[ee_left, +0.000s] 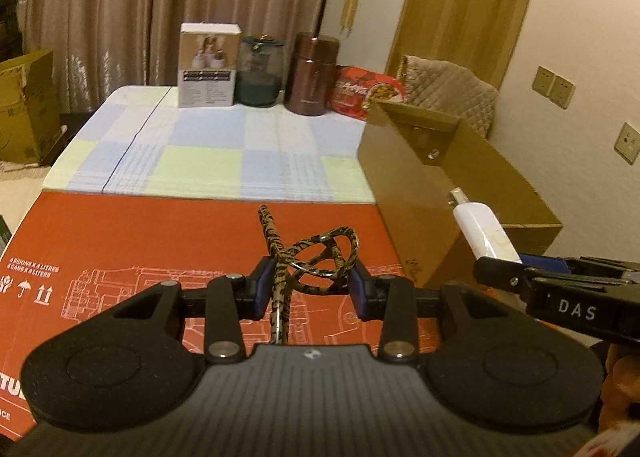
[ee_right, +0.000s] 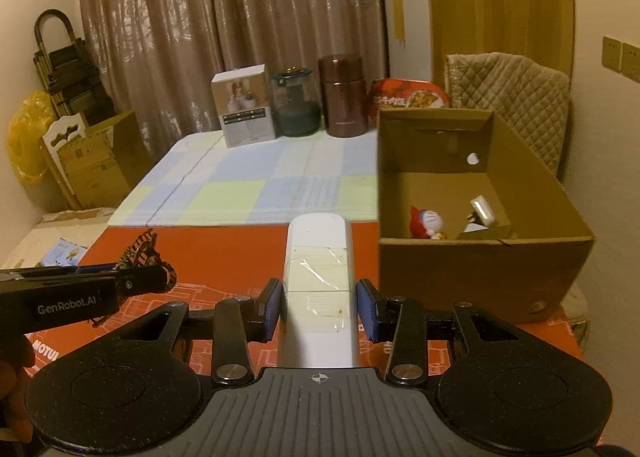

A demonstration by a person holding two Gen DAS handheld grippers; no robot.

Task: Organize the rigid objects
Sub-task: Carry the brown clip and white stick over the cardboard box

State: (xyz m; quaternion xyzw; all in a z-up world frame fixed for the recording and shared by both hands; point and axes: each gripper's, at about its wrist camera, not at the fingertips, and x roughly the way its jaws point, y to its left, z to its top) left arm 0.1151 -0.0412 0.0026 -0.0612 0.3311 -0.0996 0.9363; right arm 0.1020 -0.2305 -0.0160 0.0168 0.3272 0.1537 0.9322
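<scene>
- Two grippers, both loaded: the left gripper is clenched on a pair of glasses with a tortoise-pattern frame, folded and tangled-looking, one temple running back between the blue pads; the right gripper is clamped on a white remote with tape across its face, nose pointing forward
- Both loads hang in the air above the red printed carton that covers the near end of the table; neither touches it
- Just right of the remote stands the open cardboard box; a small Doraemon figure and a white charger already lie on its floor, so this looks like the drop-off
- Judgement on the step: carry to the box; the remote should clear the near wall before it tips down, and land on bare cardboard away from the figure; the glasses want a low, gentle release, since that thin frame could snag on a pad
- Farther back on the checked cloth: a white carton, a glass jar, a brown flask, all well apart from the action
</scene>
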